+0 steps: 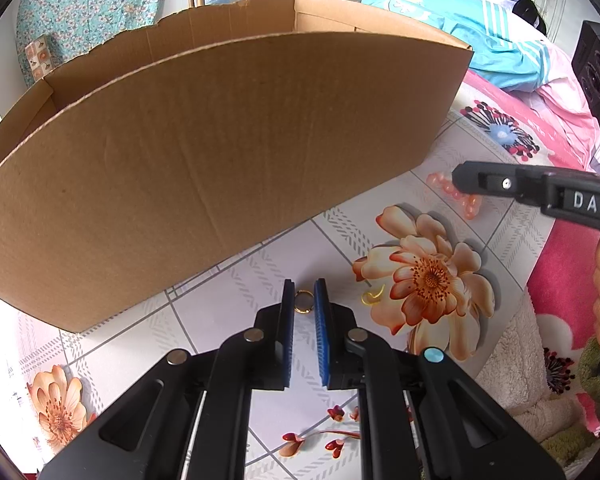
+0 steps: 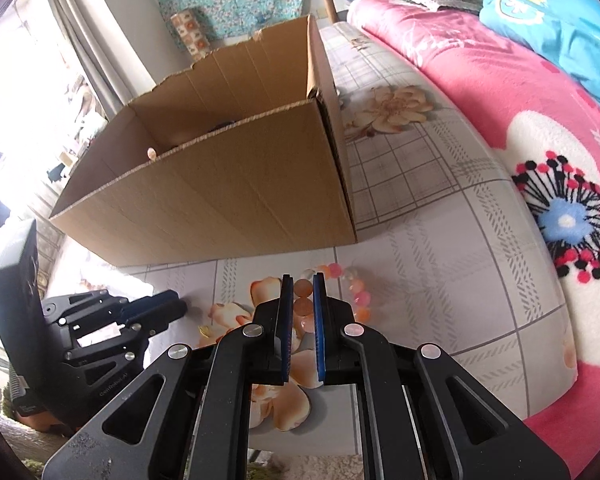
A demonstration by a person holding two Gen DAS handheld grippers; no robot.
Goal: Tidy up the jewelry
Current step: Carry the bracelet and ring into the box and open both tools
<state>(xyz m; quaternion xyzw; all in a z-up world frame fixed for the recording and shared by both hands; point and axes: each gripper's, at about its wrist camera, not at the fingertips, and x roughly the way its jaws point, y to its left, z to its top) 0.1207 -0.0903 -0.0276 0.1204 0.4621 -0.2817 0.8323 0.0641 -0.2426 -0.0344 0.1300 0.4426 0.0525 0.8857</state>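
A gold ring (image 1: pixel 303 302) lies on the flowered sheet between the tips of my left gripper (image 1: pixel 304 292), whose jaws stand narrowly apart around it without clearly pressing it. A small yellow clear piece (image 1: pixel 371 297) lies just to its right. A pink and orange bead bracelet (image 2: pixel 352 286) lies on the sheet; my right gripper (image 2: pixel 303 286) has its jaws narrowly apart around the bracelet's near beads. The bracelet also shows in the left wrist view (image 1: pixel 456 194) under the right gripper (image 1: pixel 466 176). An open cardboard box (image 2: pixel 228 184) stands behind both.
The box (image 1: pixel 204 152) fills the area straight ahead of the left gripper. A pink fleece blanket (image 2: pixel 500 92) and blue clothing (image 1: pixel 480 36) lie to the right. The left gripper (image 2: pixel 156 310) is at the lower left of the right wrist view.
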